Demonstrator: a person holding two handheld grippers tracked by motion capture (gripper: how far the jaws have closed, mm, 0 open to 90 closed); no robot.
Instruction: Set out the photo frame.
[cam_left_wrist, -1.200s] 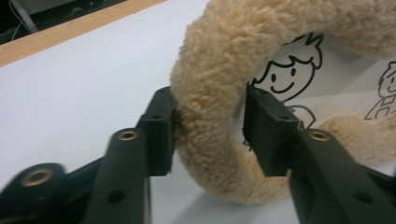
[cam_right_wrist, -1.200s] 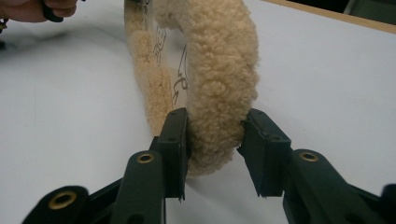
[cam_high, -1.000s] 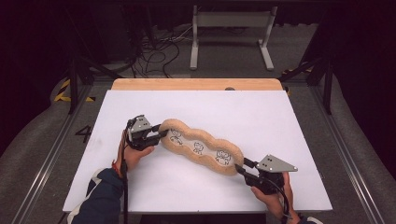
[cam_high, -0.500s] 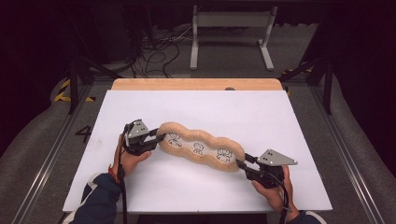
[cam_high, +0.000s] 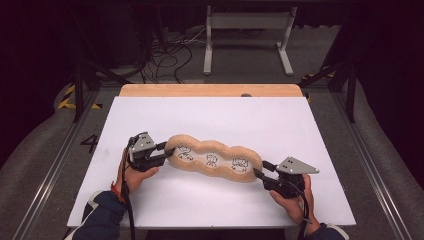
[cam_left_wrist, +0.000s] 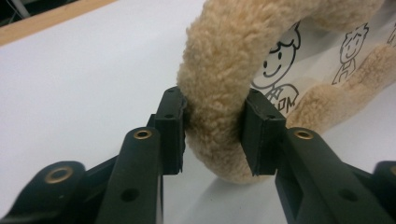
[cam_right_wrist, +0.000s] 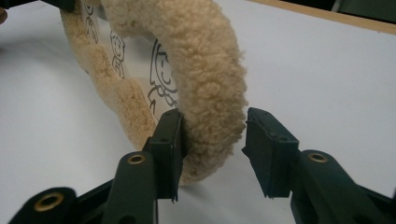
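Loosening both grips on fleecy cushion (cam_high: 215, 160) (lying on white table (cam_high: 250, 120)): left gripper (cam_left_wrist: 215, 135) touching rim, jaws just easing apart; right gripper (cam_right_wrist: 212, 140) gaping.

Cushion's (cam_left_wrist: 243, 60) far end beyond frame

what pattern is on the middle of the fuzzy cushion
Black line-drawn cartoon figures on a white panel, ringed by tan fleece, on the cushion; clearest in the left gripper view.

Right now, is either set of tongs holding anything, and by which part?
The left tongs pinch the plush cushion by its fluffy end rim. The right tongs straddle the opposite end rim, but one pad stands clear, so no grip there. Both have just been opening.
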